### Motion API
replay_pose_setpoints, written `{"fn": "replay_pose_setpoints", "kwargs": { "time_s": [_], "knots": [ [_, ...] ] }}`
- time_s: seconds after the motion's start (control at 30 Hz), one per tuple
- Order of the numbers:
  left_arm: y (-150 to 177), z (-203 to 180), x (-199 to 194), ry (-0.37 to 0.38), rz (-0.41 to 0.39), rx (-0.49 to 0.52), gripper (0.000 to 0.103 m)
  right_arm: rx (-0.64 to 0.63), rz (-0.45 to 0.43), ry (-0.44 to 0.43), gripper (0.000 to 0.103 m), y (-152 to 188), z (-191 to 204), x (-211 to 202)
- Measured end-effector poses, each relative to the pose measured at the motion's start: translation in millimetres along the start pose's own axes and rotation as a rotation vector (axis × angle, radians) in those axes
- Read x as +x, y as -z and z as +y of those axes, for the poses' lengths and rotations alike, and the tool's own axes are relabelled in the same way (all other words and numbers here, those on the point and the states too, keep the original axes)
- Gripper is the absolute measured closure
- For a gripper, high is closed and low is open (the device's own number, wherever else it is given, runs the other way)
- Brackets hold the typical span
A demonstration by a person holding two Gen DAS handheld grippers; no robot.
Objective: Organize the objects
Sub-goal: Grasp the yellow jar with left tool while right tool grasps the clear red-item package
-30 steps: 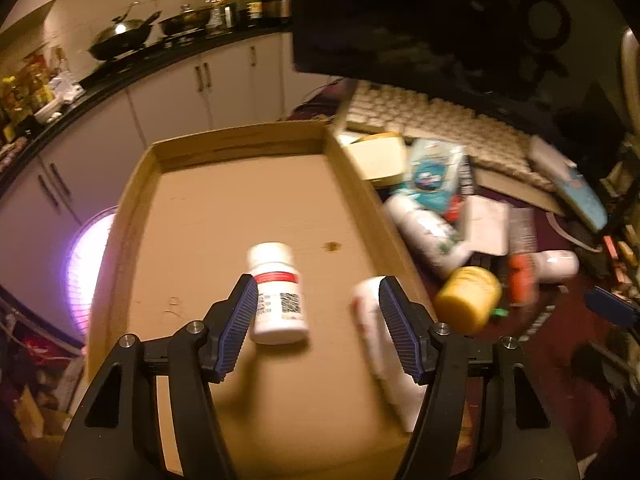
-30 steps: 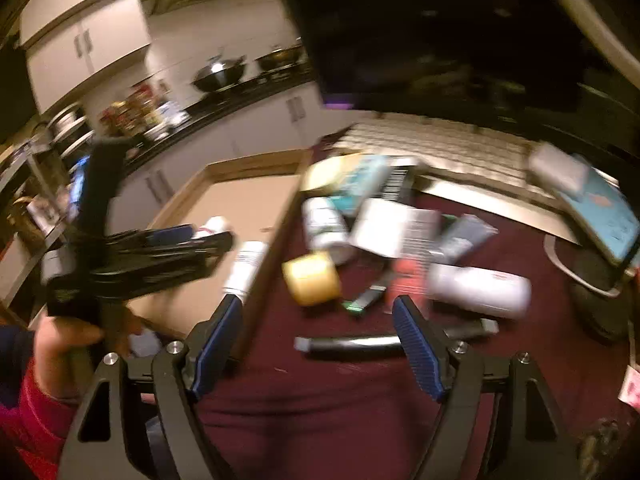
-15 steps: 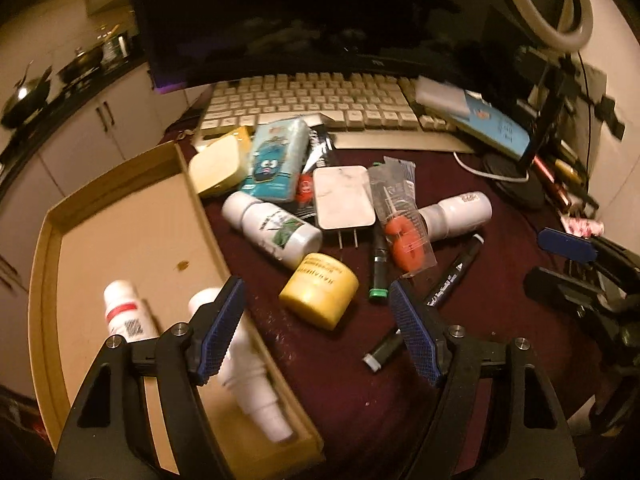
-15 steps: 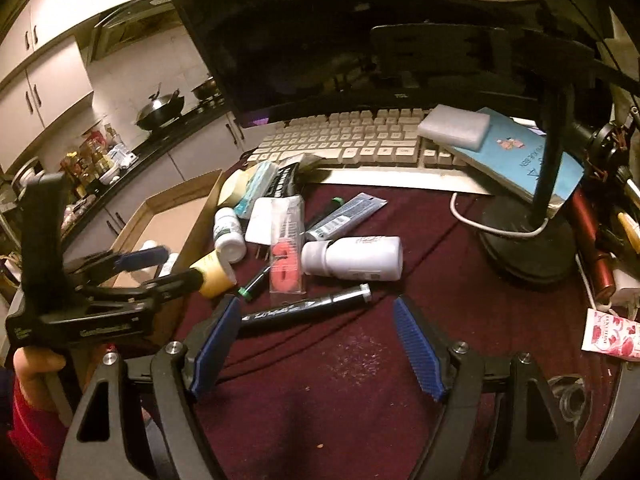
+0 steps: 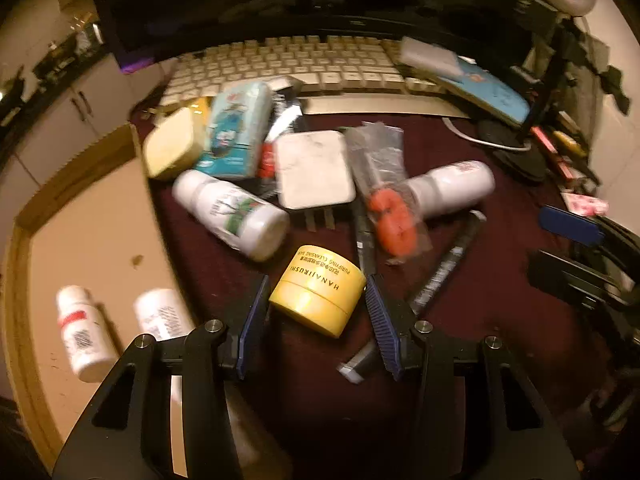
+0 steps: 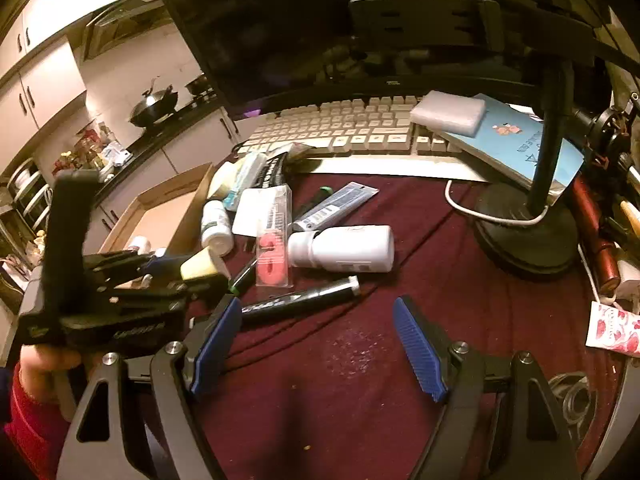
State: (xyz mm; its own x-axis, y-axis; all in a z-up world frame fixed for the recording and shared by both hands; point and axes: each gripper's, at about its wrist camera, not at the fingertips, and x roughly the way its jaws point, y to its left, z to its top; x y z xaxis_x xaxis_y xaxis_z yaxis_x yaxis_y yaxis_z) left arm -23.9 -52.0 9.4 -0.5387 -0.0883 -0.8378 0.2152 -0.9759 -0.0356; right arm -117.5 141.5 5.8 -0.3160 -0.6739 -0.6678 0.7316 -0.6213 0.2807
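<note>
The left claw (image 5: pixel 316 312) is closing around the yellow jar (image 5: pixel 318 292), which is sitting between its blue pads (image 5: pixel 252 320); the pads are flanking the jar's sides, and whether they are already pressing on it cannot be told. The jar is lying tilted on the dark red cloth of the worktop (image 5: pixel 480 320), just beside the cardboard tray (image 5: pixel 100 208). Two small white bottles (image 5: pixel 82 334) are lying inside that tray. Just beyond the jar, a white bottle with a green label (image 5: pixel 232 210) is lying on its side, and next to it a white charger (image 5: pixel 314 168), a clear packet holding an orange item (image 5: pixel 390 216), another white bottle (image 5: pixel 452 188) and a black marker (image 5: pixel 444 268) are crowding together. A pale keyboard (image 5: pixel 304 64) is running behind the pile.

The right claw (image 6: pixel 318 344) is hanging spread wide over bare cloth, gripping nothing, with the marker (image 6: pixel 300 300) lying just ahead of its left pad. A hand (image 6: pixel 44 364) in a red sleeve is holding the left tool.
</note>
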Motion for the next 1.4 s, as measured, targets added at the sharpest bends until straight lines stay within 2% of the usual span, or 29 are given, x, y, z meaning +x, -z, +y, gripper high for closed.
{"fn": "replay_pose_setpoints", "kwargs": {
  "time_s": [0.17, 0.27, 0.37, 0.47, 0.5, 0.53, 0.57, 0.6, 0.67, 0.77, 0.87, 0.93, 1.03, 1.2, 1.27, 1.4],
  "knots": [
    [6, -17, -4, 0.067, 0.012, 0.026, 0.054, -0.063, -0.004, 0.036, 0.024, -12, 5, 3],
    [11, -24, -6, 0.146, 0.028, 0.026, 0.054, -0.085, 0.002, 0.058, 0.024, -17, 5, 9],
    [15, -30, -8, 0.213, 0.040, 0.019, 0.054, -0.081, 0.033, 0.023, 0.025, -20, 4, 16],
    [15, -30, -8, 0.214, 0.032, 0.005, 0.054, -0.099, 0.069, -0.017, 0.026, -21, 12, 25],
    [15, -29, -8, 0.219, 0.032, -0.003, 0.054, -0.102, 0.082, -0.036, 0.029, -21, 15, 28],
    [16, -28, -8, 0.220, 0.031, -0.008, 0.054, -0.102, 0.105, -0.073, 0.039, -22, 19, 32],
    [16, -28, -8, 0.220, 0.031, -0.011, 0.054, -0.095, 0.133, -0.120, 0.042, -23, 22, 38],
    [18, -28, -9, 0.220, 0.030, -0.013, 0.054, -0.077, 0.162, -0.163, 0.043, -24, 24, 45],
    [21, -25, -11, 0.225, 0.026, -0.019, 0.053, -0.057, 0.201, -0.194, 0.045, -25, 27, 58],
    [23, -24, -12, 0.227, 0.024, -0.021, 0.054, -0.016, 0.239, -0.173, 0.046, -26, 24, 78],
    [24, -26, -10, 0.226, 0.031, -0.010, 0.054, -0.006, 0.230, -0.141, 0.050, -34, 22, 86],
    [24, -28, -9, 0.210, 0.033, 0.005, 0.054, -0.026, 0.227, -0.118, 0.050, -39, 24, 89],
    [27, -30, -7, 0.201, 0.034, 0.008, 0.054, -0.072, 0.229, -0.075, 0.058, -40, 29, 95],
    [27, -28, -7, 0.204, 0.031, -0.003, 0.054, -0.102, 0.210, -0.087, 0.064, -36, 30, 92],
    [27, -28, -7, 0.204, 0.029, -0.011, 0.054, -0.110, 0.200, -0.092, 0.075, -34, 30, 87],
    [26, -29, -7, 0.201, 0.023, -0.021, 0.054, -0.116, 0.179, -0.079, 0.075, -26, 26, 79]
  ]
}}
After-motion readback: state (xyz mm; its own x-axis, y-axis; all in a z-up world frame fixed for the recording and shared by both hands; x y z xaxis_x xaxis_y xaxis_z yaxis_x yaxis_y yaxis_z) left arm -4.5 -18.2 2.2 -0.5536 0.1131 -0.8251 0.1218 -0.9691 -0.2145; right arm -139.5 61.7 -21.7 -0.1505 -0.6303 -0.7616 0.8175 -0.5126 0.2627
